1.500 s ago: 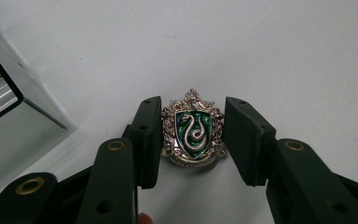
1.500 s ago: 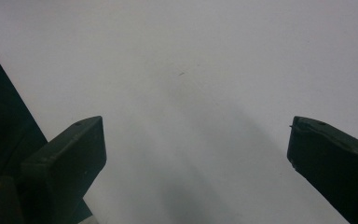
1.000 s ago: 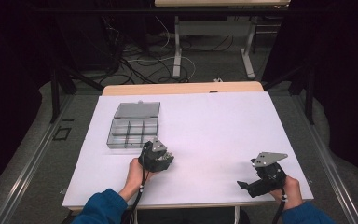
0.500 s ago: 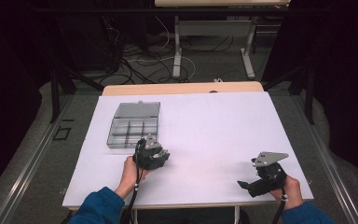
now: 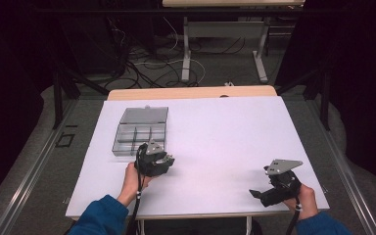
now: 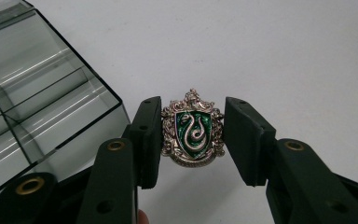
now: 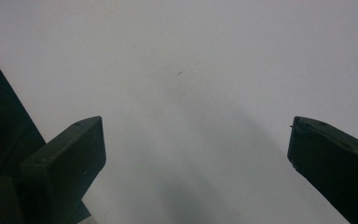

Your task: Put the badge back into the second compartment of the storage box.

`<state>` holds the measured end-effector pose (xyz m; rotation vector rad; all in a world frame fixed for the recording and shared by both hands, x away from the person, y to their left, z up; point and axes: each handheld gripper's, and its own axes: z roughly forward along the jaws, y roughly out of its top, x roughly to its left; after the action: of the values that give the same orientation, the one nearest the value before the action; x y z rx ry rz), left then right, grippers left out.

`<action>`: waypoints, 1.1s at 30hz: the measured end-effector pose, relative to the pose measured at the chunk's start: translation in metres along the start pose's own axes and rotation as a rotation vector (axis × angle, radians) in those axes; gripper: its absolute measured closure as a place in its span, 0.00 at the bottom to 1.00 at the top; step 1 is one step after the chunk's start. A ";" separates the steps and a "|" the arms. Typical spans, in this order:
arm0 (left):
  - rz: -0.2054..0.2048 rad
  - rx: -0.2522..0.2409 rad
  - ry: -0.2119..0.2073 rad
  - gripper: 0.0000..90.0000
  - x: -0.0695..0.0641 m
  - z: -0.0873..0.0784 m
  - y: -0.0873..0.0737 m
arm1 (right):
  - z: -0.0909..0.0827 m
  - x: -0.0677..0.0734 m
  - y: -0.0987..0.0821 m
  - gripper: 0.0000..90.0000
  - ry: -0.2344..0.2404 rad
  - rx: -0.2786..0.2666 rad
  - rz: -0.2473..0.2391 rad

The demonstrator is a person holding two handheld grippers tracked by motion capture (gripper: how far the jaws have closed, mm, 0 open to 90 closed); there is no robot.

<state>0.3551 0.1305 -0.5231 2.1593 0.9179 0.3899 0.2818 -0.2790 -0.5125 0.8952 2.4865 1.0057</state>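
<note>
your left gripper (image 6: 193, 140) is clamped on a small metal badge (image 6: 193, 129), a shield with a silver snake on green enamel, pinched by its two sides between the pads and held upright off the white tabletop (image 5: 225, 142). in the high view your left gripper (image 5: 162, 160) hangs just at the near edge of the clear plastic organiser box (image 5: 139, 137), whose lid stands open at the back. so the pickup looks done; what is left, as i judge it, is to carry the badge over one of the compartments and let it go.

your right gripper (image 5: 262, 193) rests near the right front corner of the tabletop, well apart from the box, its jaws spread wide with nothing between them; the right gripper view shows bare white surface past the pads (image 7: 67, 154).

farther off, the box (image 6: 32, 98) runs out of the left gripper view at the left, so you see just a few of its dividers there. from above, the compartments are too small and glassy to tell whether anything lies in them already. the badge's back and any pin on it are hidden.
</note>
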 end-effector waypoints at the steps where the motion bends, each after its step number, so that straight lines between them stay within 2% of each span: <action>1: -0.004 -0.001 0.000 0.65 0.001 -0.001 0.000 | -0.002 0.000 0.001 0.04 -0.008 0.034 -0.004; 6: -0.012 -0.013 0.010 0.65 0.006 -0.006 0.000 | -0.001 0.000 0.000 0.04 -0.008 0.014 0.002; 7: -0.011 -0.011 0.011 0.65 0.008 -0.007 0.000 | -0.002 0.000 0.001 0.04 0.001 0.024 0.001; 8: -0.012 -0.019 0.016 0.65 0.009 -0.008 0.000 | 0.000 0.000 0.000 0.04 -0.002 -0.006 0.004; 9: -0.015 -0.017 0.019 0.65 0.010 -0.009 0.000 | -0.002 0.000 0.001 0.04 -0.014 0.030 0.001; 16: -0.027 -0.026 0.033 0.65 0.017 -0.014 -0.001 | -0.001 0.000 0.000 0.04 0.002 0.019 -0.005; 25: -0.028 -0.034 0.076 0.65 0.025 -0.023 -0.002 | -0.001 0.000 0.000 0.04 0.002 0.014 -0.005; 28: -0.044 -0.043 0.080 0.65 0.027 -0.024 -0.003 | -0.001 0.000 0.000 0.04 0.001 0.016 0.001; 29: -0.036 -0.035 0.082 0.65 0.028 -0.025 -0.002 | -0.002 0.000 0.001 0.04 0.005 0.034 -0.003; 33: -0.048 -0.051 0.093 0.65 0.031 -0.027 -0.002 | -0.002 0.000 0.001 0.04 0.005 0.032 -0.002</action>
<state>0.3618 0.1677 -0.5069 2.0837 0.9992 0.4884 0.2815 -0.2797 -0.5106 0.9011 2.5135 0.9713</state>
